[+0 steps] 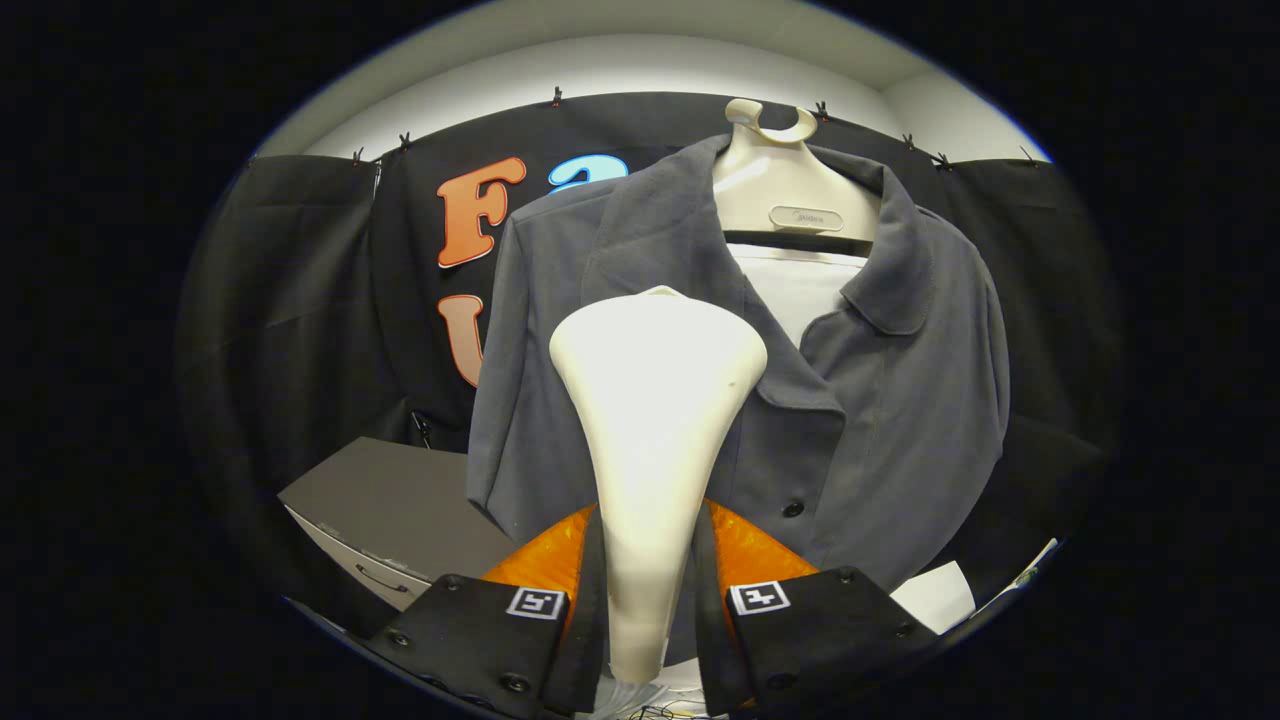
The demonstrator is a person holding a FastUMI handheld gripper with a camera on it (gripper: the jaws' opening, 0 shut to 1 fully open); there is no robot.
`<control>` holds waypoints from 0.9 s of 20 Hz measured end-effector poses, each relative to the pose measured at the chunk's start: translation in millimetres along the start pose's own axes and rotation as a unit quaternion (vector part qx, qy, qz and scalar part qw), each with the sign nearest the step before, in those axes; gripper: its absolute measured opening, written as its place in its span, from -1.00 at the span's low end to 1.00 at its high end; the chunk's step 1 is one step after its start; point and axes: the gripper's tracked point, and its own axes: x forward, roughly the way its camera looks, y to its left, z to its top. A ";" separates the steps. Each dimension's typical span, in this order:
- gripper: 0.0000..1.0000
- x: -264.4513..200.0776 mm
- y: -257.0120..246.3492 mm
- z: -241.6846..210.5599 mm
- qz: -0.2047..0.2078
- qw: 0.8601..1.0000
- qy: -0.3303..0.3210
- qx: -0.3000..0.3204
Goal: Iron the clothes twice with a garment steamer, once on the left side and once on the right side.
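One view, the gripper view, carries everything: the gripper (648,600) has its two fingers closed in on the narrow handle of the garment steamer (655,420), one pressing each flank, so the claw is only as wide as that handle. The steamer stands upright between the fingers, long axis running up and away from them, flaring to a broad head that faces the grey shirt (860,400) just beyond. The shirt hangs on a pale hanger (785,190), collar spread, front buttoned lower down. The head sits over the shirt's panel on the lettered-wall side; whether it touches the cloth I cannot tell. My reading: a pass on that side is in hand, and next it needs a steady stroke along the fabric, then the other panel
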 end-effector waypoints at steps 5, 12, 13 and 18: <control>-0.08 8.8 3.0 -28.7 -0.011 1.000 0.024 0.002; -0.08 15.9 3.3 -61.6 -0.025 0.998 0.053 0.005; -0.08 16.3 2.3 -67.4 -0.025 0.998 0.059 0.007; -0.08 17.8 -2.3 -100.1 -0.031 0.995 0.088 0.014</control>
